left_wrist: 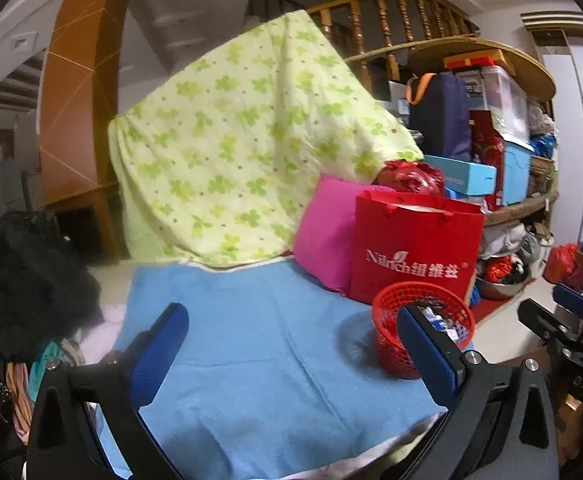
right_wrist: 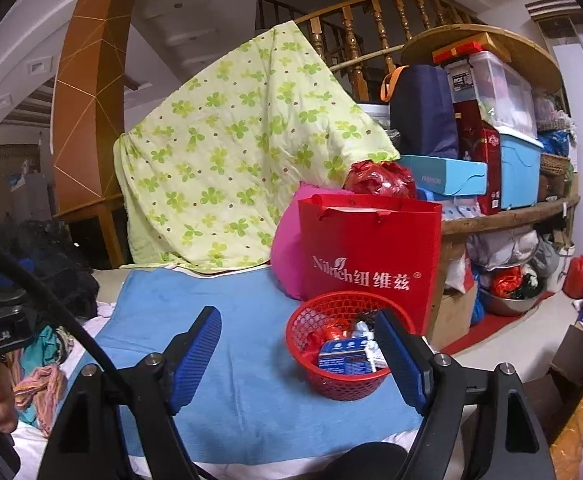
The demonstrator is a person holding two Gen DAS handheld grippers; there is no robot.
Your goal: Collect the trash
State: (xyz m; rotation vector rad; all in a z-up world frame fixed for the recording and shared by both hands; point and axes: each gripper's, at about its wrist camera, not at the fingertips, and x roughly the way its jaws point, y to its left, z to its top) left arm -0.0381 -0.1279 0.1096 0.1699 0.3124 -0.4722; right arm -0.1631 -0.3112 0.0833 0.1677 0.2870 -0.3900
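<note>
Trash basket [right_wrist: 347,360] sits before red "Nilrich" bag [right_wrist: 369,248].

The red basket [left_wrist: 423,336] is half hidden behind the left gripper's right finger [left_wrist: 431,356], its contents a blur, possibly wrappers. Behind the basket, the red gift bag [right_wrist: 367,252] masks most of the pink pillow [right_wrist: 285,248].

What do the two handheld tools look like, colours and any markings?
Both match: the left tool and right tool each have two flat fingers with ribbed blue pads on glossy black, angular frames fixed with silver bolts. White lettering marks the black bodies seen at the frame edges, and a black cable curves past the right tool.
</note>
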